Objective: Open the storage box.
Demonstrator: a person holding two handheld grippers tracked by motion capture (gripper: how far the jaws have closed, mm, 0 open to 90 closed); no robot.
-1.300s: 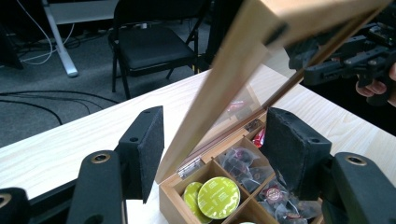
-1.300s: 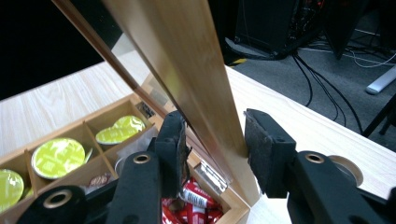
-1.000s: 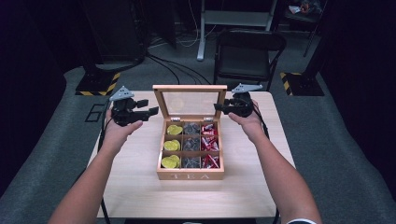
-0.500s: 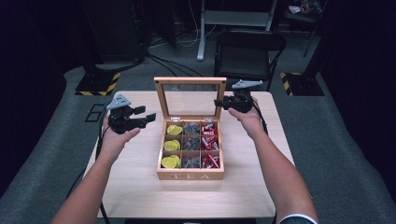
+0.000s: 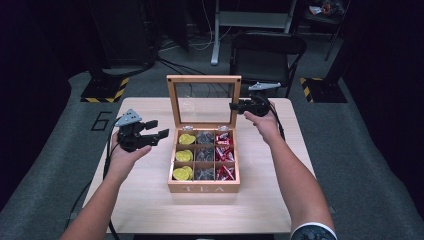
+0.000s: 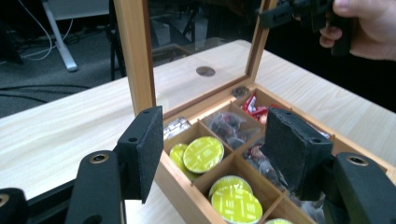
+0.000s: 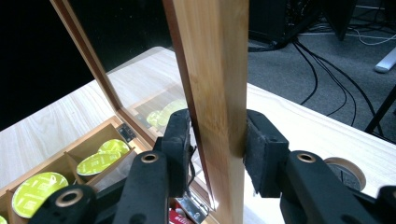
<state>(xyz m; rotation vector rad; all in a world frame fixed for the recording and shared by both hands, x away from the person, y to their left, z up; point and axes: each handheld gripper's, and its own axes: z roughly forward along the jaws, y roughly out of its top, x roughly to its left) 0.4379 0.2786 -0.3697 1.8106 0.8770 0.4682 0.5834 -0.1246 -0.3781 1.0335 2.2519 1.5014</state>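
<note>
The right hand-held gripper clamps the upright glass lid of the wooden tea box mid-tabletop, while the left hand-held gripper hovers wide beside its yellow-green capsules.

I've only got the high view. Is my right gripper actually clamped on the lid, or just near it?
Observer: Clamped. In the right gripper view the right gripper has both pads pressed on the lid, on its wooden side rail.
Operator: What's in the grey middle compartments?
Observer: The left gripper view shows dark pieces in clear wrappers; I cannot tell what they are.
Operator: Is the left gripper holding anything?
Observer: No. The left gripper is open and empty, facing the yellow pods.
</note>
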